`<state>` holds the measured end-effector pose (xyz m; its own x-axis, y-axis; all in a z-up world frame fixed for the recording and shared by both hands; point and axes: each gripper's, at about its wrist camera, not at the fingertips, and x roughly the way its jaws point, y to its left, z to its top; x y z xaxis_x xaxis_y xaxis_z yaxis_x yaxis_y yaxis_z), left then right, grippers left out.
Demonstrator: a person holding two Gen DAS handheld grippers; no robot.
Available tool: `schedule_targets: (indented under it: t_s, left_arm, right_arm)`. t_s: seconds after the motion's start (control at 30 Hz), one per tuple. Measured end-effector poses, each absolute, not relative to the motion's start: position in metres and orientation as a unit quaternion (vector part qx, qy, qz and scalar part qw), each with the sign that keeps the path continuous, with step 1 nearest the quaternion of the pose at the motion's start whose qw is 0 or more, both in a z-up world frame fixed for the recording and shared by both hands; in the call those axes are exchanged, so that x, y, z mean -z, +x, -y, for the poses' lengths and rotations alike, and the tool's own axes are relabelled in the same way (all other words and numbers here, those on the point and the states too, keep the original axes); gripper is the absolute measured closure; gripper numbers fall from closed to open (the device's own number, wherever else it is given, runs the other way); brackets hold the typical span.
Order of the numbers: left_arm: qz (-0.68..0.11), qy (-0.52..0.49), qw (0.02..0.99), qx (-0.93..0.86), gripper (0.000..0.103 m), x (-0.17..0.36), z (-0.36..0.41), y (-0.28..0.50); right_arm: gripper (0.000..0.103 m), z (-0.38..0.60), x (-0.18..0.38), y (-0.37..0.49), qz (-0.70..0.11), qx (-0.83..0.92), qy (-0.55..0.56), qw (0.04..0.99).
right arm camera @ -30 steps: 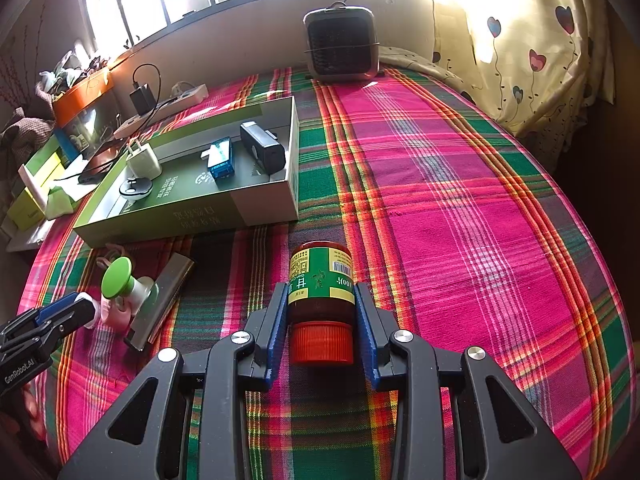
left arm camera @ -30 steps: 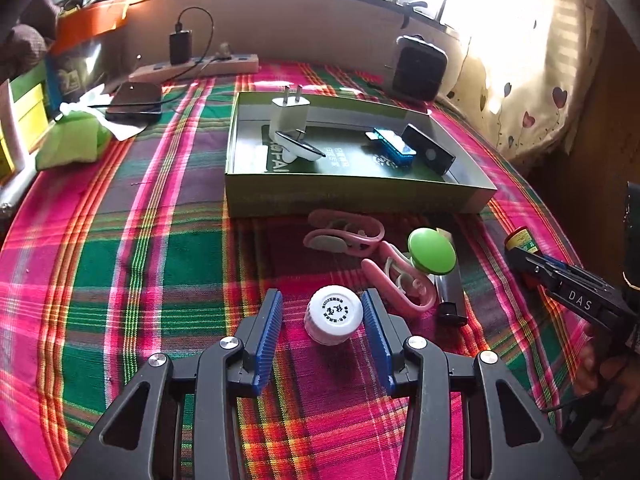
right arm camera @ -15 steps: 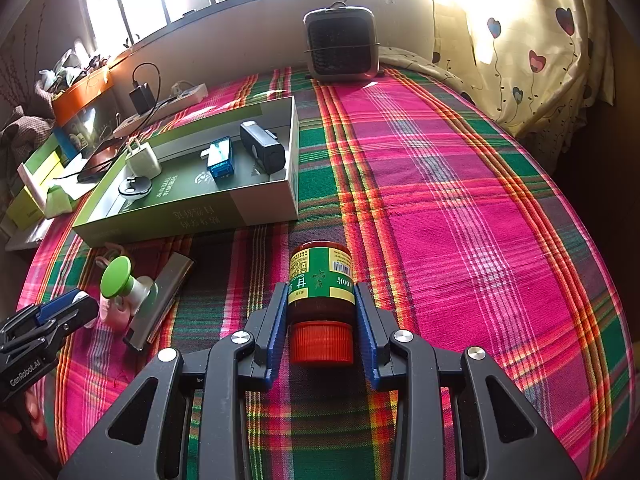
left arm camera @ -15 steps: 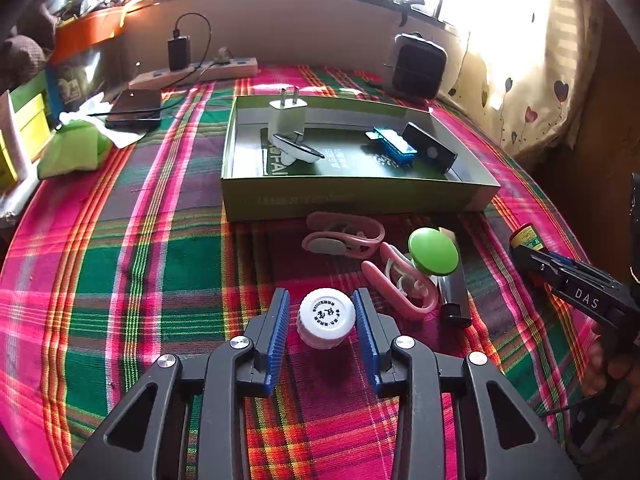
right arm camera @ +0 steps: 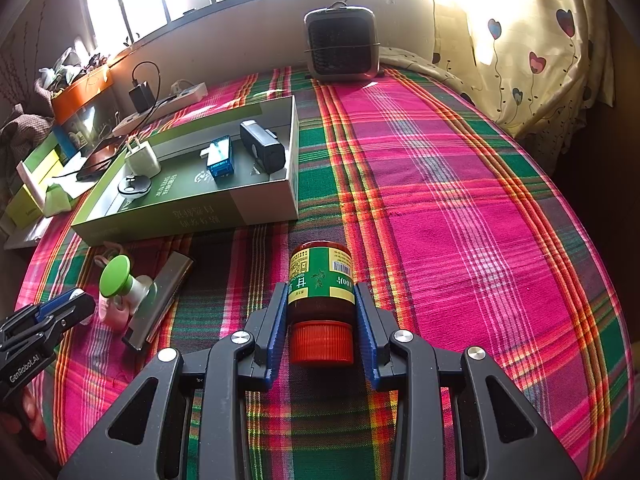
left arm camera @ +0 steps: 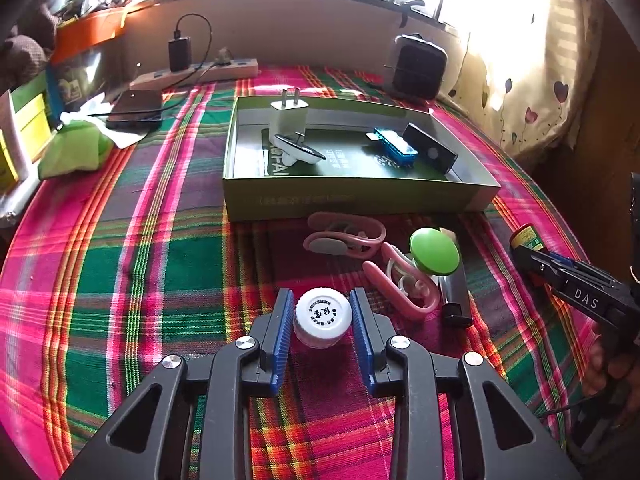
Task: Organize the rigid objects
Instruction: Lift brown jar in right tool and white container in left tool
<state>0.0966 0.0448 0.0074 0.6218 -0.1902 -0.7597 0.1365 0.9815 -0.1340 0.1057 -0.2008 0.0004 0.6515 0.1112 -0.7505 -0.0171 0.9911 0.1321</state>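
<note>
Two tools are at work, and we read this as the pick-up step: each has a small container between its fingers, neither yet carried to the green box (left arm camera: 360, 196), which we take as our landmark.

Our left tool (left arm camera: 320, 312) is closing its jaws around the white jar (left arm camera: 323, 317), which stands upright on the plaid cloth in front of the box's near wall, well short of it. The blue pads sit just beside the cap on both sides; we cannot tell whether they press it yet. Between jar and box lie two pink clips (left arm camera: 344, 236), a green-capped piece (left arm camera: 434, 250) and a dark flat bar (left arm camera: 456, 300).

Our right tool (right arm camera: 321, 312) is pinching the red-capped bottle (right arm camera: 321, 280), pads against its brown body, cap toward the camera. It lies in front of the box's right near corner, well apart from it.

Inside the box already are a white plug (left arm camera: 288, 116), a blue item (left arm camera: 396, 148) and a black block (left arm camera: 430, 146), with bare floor between the plug and the blue item.

Next, we judge, the left tool must finish its squeeze, lift clear over the clips and the near wall, and set the jar down in that gap. The round cap could slip if the pinch sits too high.
</note>
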Motion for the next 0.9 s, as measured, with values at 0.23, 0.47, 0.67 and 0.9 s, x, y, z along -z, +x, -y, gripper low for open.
schedule_targets:
  t_s: [0.23, 0.47, 0.67, 0.9]
  left_arm:
    - [-0.425, -0.033, 0.9, 0.091, 0.075, -0.008, -0.045, 0.096]
    - [-0.422, -0.037, 0.901, 0.091, 0.076, -0.011, -0.046, 0.095]
    - [-0.418, -0.039, 0.903, 0.091, 0.076, -0.015, -0.047, 0.095]
    - [-0.412, -0.04, 0.906, 0.09, 0.076, -0.019, -0.048, 0.095]
  right_arm:
    - [0.07, 0.201, -0.001, 0.106, -0.416, -0.035, 0.056, 0.907]
    - [0.07, 0.201, -0.001, 0.106, -0.416, -0.036, 0.056, 0.907]
    - [0.07, 0.2, -0.002, 0.104, -0.411, -0.044, 0.053, 0.909]
    - [0.07, 0.199, -0.003, 0.103, -0.411, -0.048, 0.052, 0.909]
